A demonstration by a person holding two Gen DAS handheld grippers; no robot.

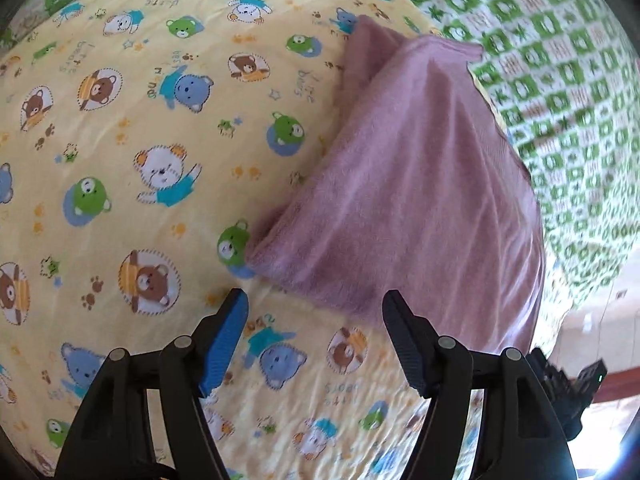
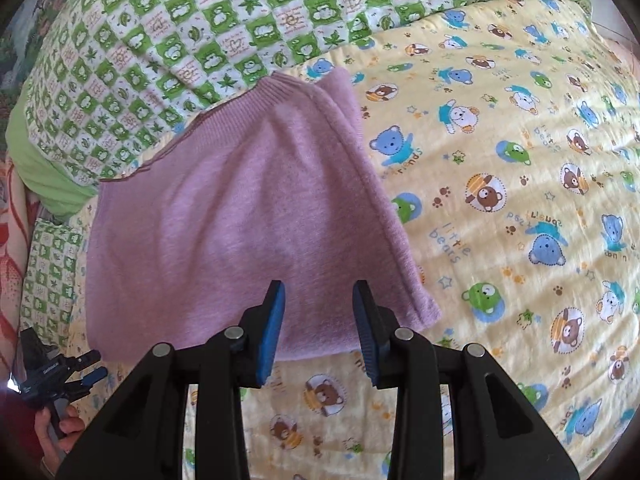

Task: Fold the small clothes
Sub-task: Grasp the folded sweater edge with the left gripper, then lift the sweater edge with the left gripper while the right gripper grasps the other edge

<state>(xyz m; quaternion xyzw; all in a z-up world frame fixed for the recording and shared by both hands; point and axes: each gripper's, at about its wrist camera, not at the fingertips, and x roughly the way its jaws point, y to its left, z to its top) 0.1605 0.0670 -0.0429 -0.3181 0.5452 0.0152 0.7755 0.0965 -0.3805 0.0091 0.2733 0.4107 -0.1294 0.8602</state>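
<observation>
A small pink knitted garment (image 1: 408, 192) lies folded flat on the yellow bear-print sheet (image 1: 140, 140). It also shows in the right wrist view (image 2: 240, 216), with its ribbed hem at the far edge. My left gripper (image 1: 316, 300) is open and empty, hovering just short of the garment's near edge. My right gripper (image 2: 318, 292) is open and empty, its fingertips over the garment's near edge. The left gripper also appears small at the lower left of the right wrist view (image 2: 86, 364), held in a hand.
A green-and-white checked quilt (image 2: 180, 40) lies bunched along the far side of the garment; it also shows in the left wrist view (image 1: 560, 80). The yellow sheet (image 2: 520, 200) spreads wide to the right. The other gripper's body (image 1: 572, 388) shows at the lower right.
</observation>
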